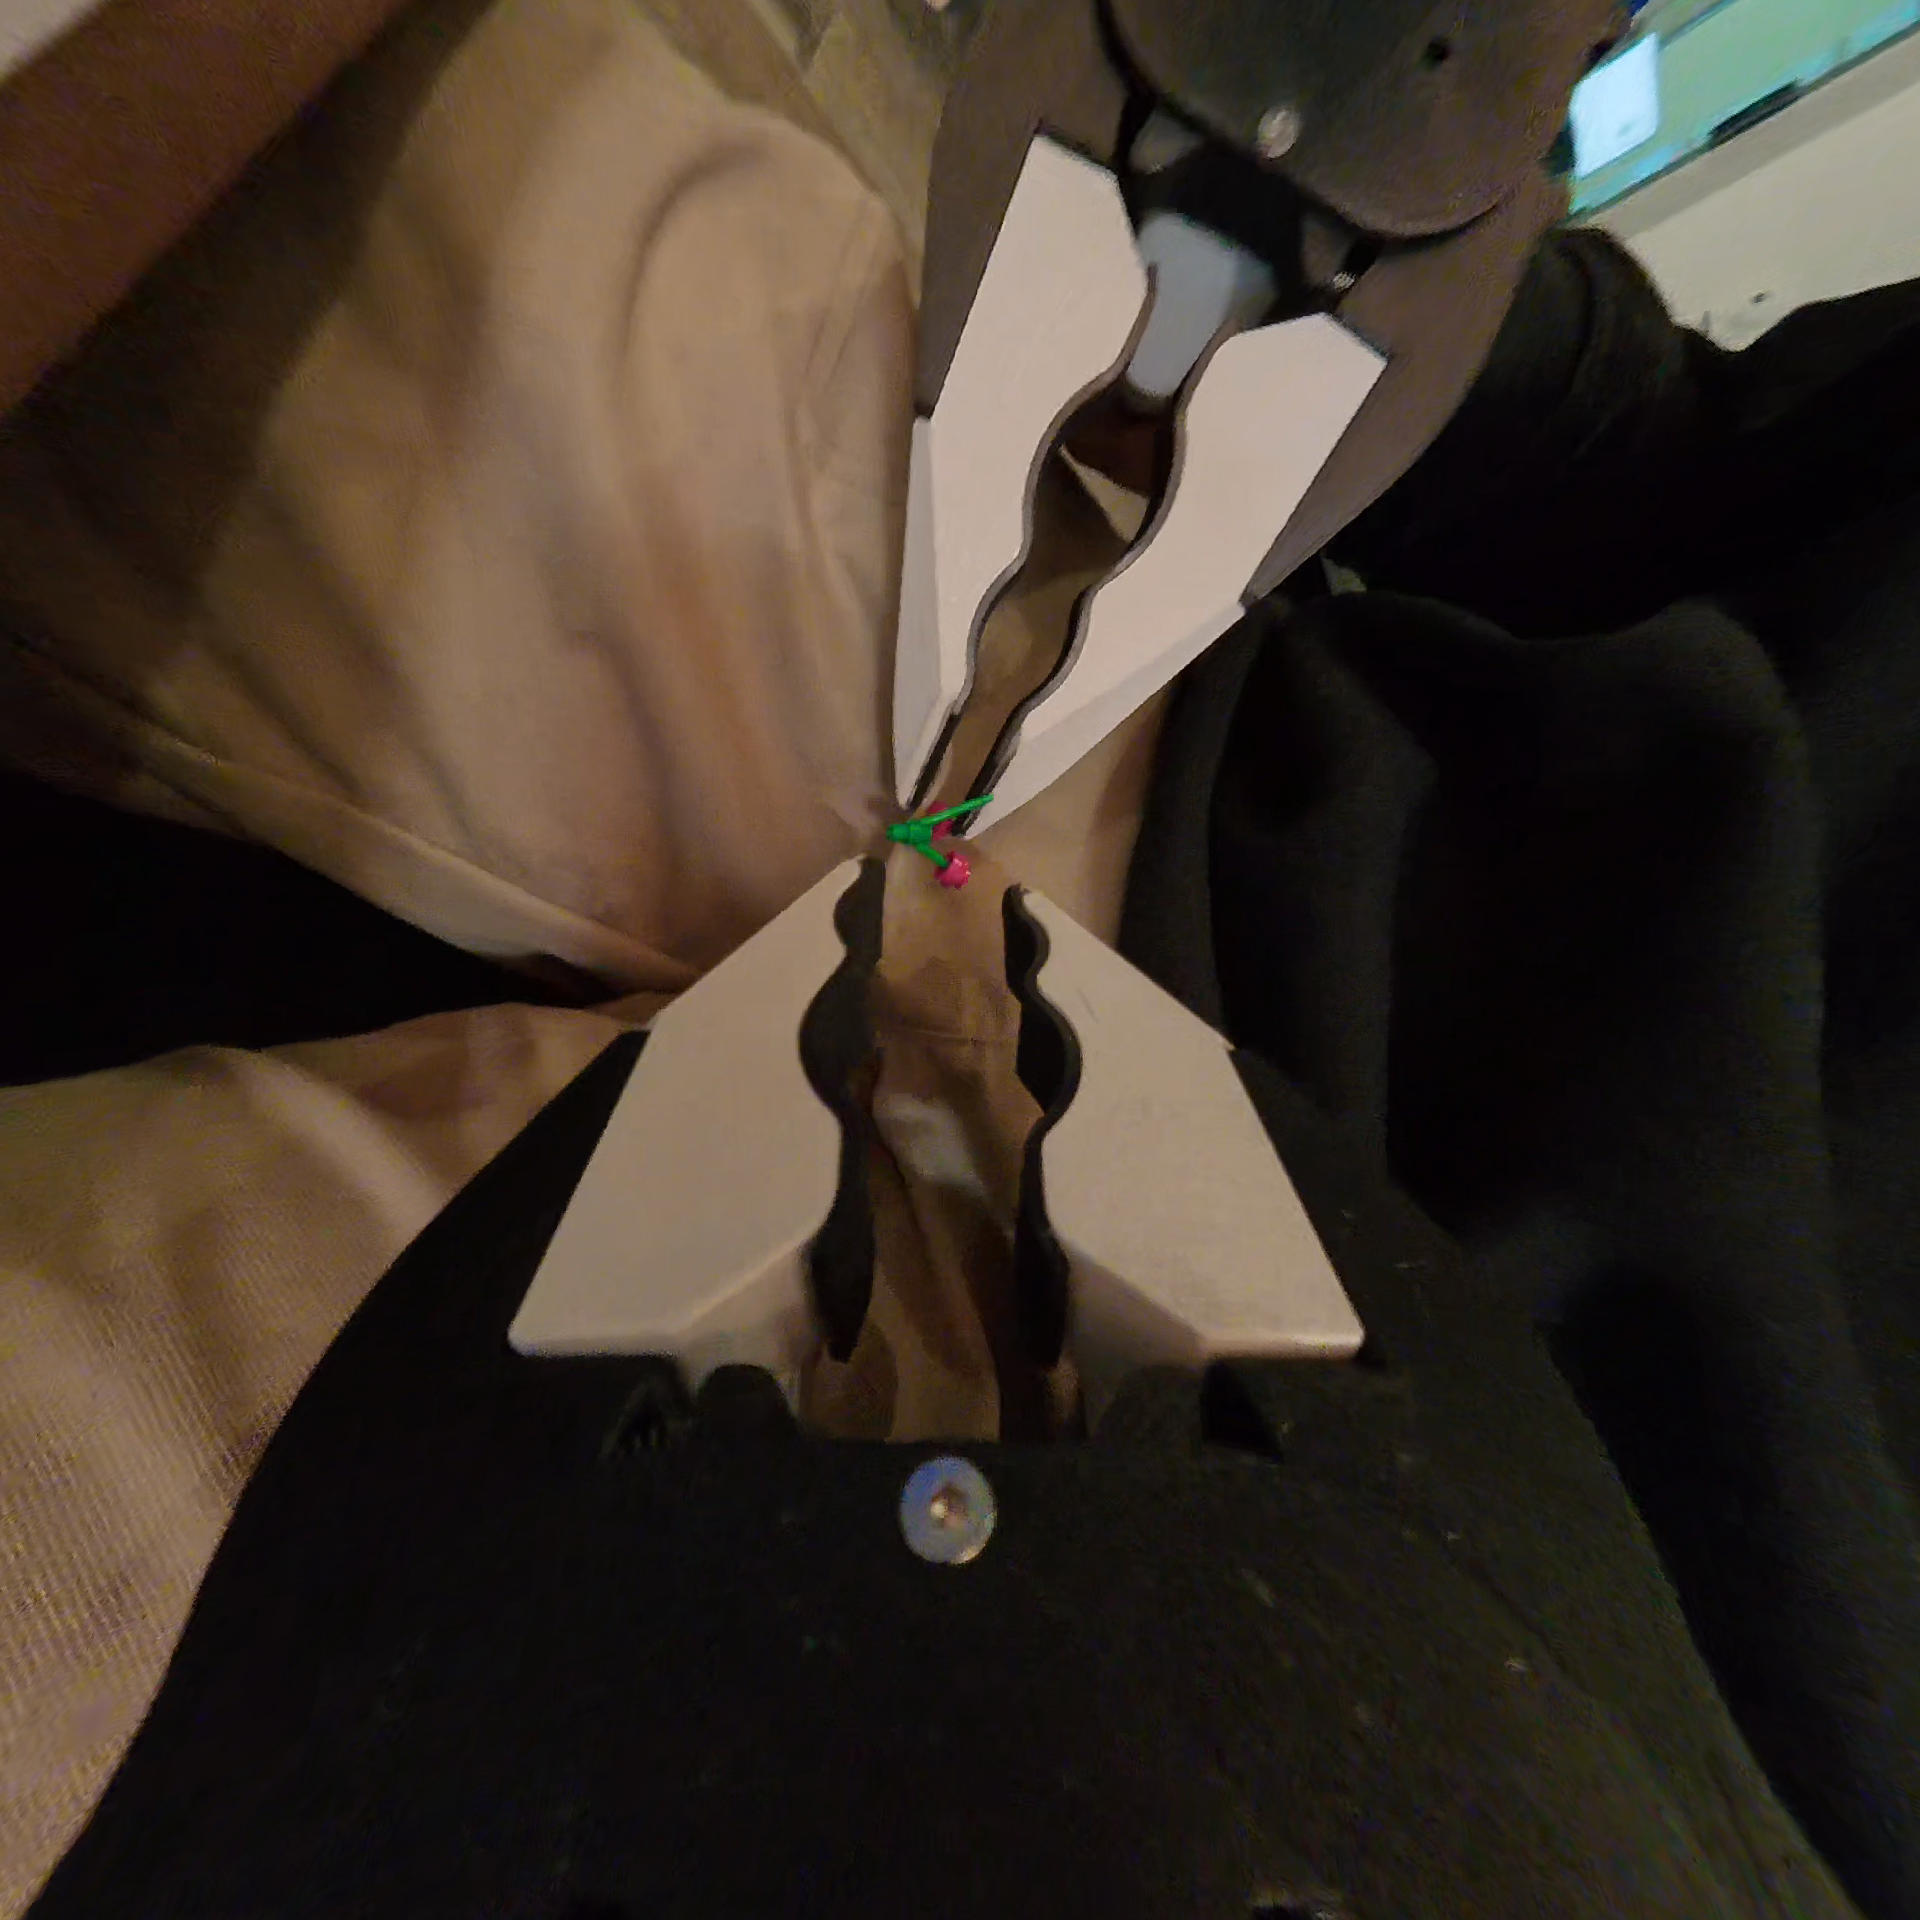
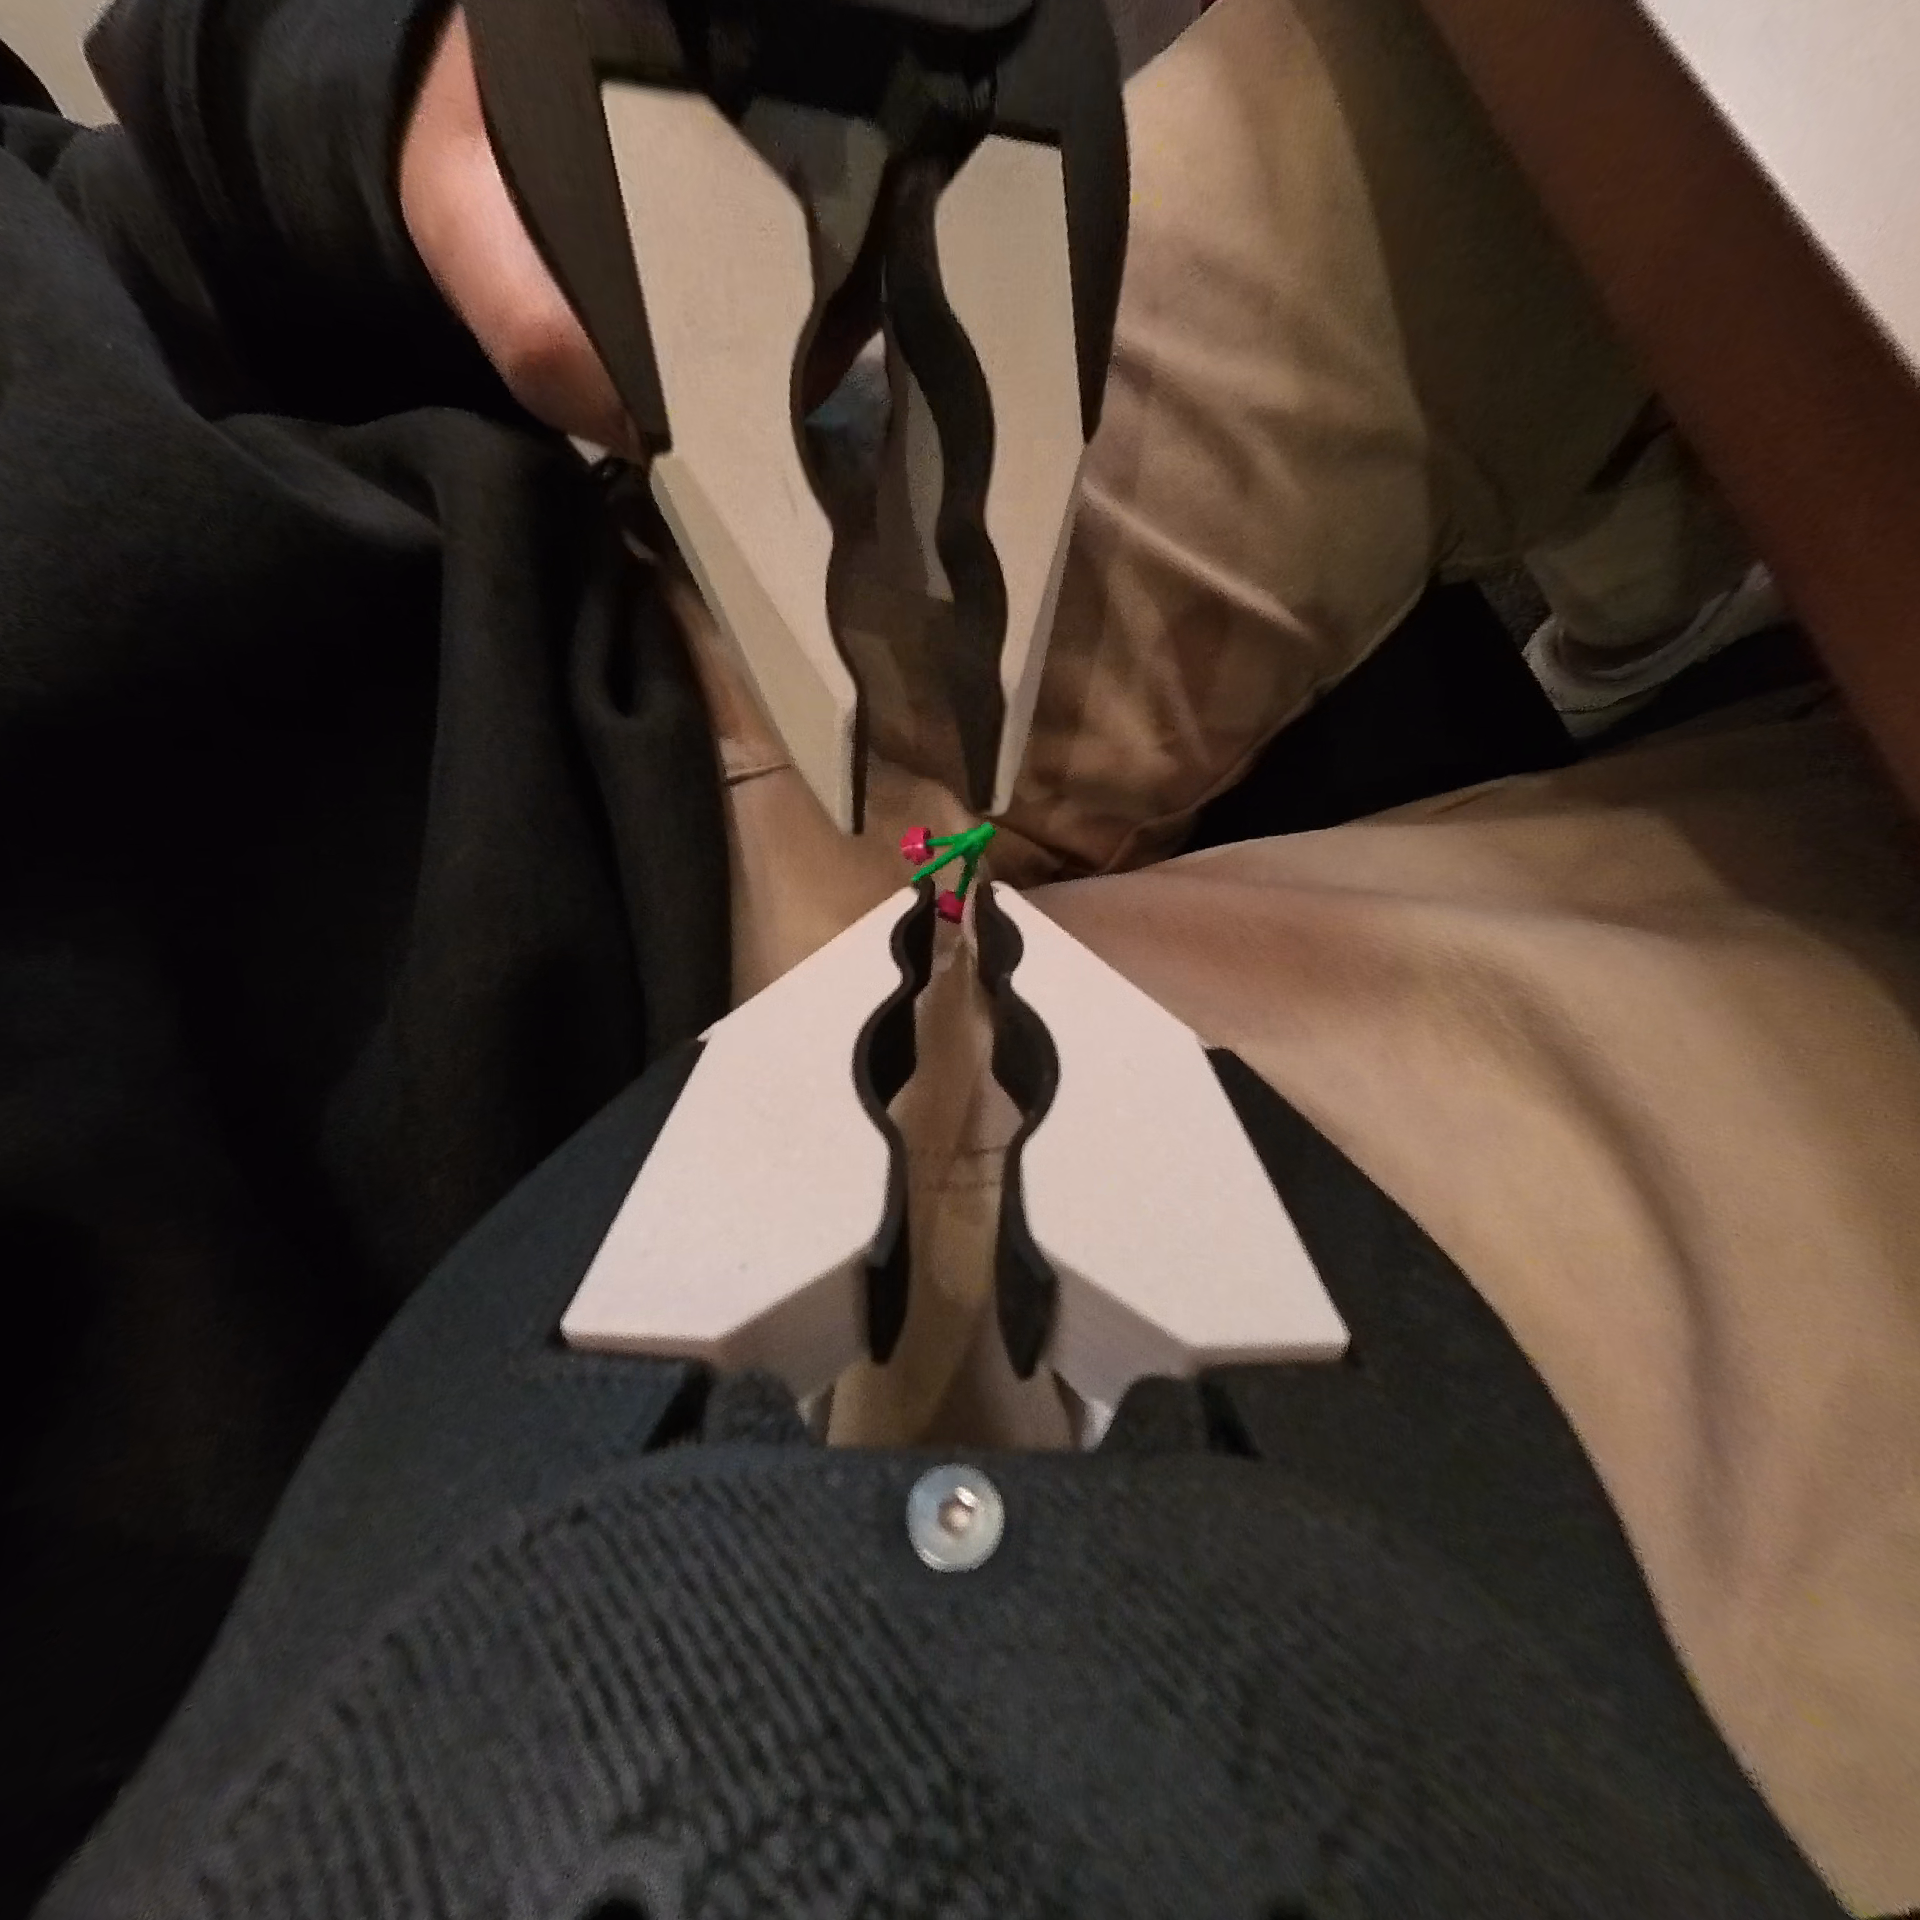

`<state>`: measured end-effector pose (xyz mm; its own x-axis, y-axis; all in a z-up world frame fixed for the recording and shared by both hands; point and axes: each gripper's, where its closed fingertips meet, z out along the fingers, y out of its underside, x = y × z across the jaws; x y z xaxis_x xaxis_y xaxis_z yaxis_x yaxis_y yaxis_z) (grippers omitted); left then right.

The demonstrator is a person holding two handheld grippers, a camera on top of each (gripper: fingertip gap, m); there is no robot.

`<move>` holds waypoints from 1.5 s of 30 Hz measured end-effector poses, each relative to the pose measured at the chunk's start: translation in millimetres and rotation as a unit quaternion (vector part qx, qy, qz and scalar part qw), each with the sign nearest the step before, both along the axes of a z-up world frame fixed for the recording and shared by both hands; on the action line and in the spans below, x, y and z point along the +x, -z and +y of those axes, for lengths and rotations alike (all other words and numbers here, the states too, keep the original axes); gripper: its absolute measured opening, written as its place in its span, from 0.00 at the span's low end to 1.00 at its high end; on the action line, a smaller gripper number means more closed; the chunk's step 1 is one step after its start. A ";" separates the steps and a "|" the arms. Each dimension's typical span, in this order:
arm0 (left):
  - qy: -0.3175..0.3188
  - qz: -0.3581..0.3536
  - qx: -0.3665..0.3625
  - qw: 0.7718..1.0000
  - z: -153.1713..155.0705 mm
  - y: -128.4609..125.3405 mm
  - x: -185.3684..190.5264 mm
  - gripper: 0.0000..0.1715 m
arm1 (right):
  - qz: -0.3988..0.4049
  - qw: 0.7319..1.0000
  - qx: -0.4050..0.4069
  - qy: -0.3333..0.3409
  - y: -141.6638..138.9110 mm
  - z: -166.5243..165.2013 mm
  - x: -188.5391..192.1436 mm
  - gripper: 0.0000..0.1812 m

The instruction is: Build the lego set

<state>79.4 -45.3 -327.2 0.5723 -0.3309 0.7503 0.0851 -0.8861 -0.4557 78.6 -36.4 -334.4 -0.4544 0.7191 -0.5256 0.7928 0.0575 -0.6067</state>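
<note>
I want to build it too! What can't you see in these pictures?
- Rest of the lego set: in neither view; only the tiny flower stem shows.
- Whether the right gripper really pinches it: too small, and the tips crowd it.
- Any table: both views show only beige trousers and a black top.
- Left gripper handle: cut off by the bottom edge.

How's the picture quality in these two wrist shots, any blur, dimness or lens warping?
Left wrist view: dim warm light, black clothing nearly featureless, other gripper's base soft at top, strong fisheye stretch; the green stem piece stays sharp. Right wrist view: equally dim, edges smeared and bent, yet the stem with pink buds is crisp.
</note>
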 end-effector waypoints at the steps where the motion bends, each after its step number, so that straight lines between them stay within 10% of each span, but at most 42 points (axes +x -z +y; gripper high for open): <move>1: 0.003 0.001 -0.004 1.000 -0.4 2.2 2.4 0.13 | 0.002 1.000 -0.002 0.004 -0.1 0.5 -0.4 0.03; 24: -0.002 -0.025 0.097 0.995 14.1 -31.0 7.2 0.03 | 0.082 0.988 -0.122 0.055 -47.6 15.6 -5.1 0.13; 35: -0.009 0.224 0.225 0.948 27.2 -31.9 -9.9 0.03 | 0.026 0.975 -0.194 0.104 -49.7 22.6 -20.9 0.09; 45: 0.012 0.259 0.246 0.934 26.9 -30.2 -2.8 0.03 | 0.001 0.978 -0.195 0.079 -44.5 18.3 -14.7 0.02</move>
<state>76.6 -18.4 -297.0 0.8041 -0.5804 0.1291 -0.2770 -0.5578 -0.7824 63.8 -18.1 -289.9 -0.3543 0.5261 -0.7731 0.7721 -0.3018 -0.5592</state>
